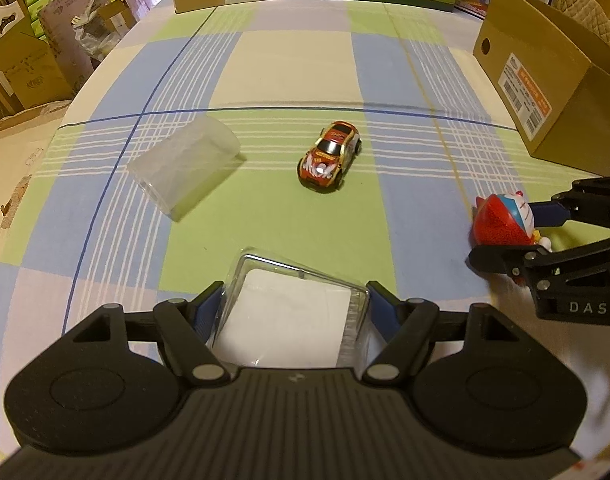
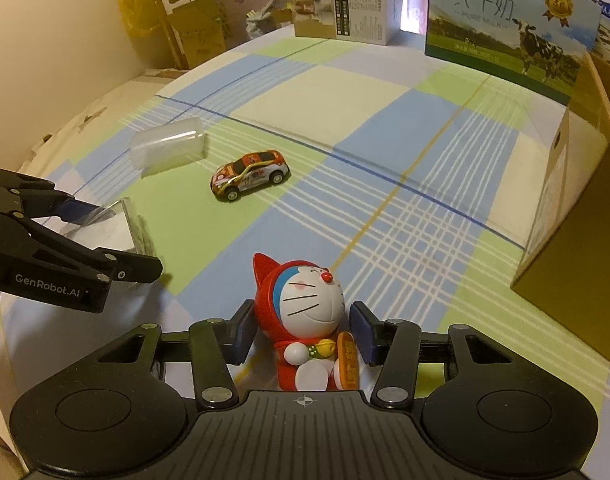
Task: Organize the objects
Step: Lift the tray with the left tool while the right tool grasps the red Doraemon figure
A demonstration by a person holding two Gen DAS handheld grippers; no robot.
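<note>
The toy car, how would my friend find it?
Look at the checked tablecloth, on the green patch in the middle. The toy car sits alone there, right of the clear plastic cover. It's the only thing with wheels, red and orange.

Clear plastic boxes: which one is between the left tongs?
The clear plastic box with the white insert, between the left tongs; the empty one lies apart beside the toy car.

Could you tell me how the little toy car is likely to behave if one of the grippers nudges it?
The toy car stands on four wheels, so it will probably roll off, not slide. It looks small and light. Its glossy, curved body may slip between flat pads.
</note>
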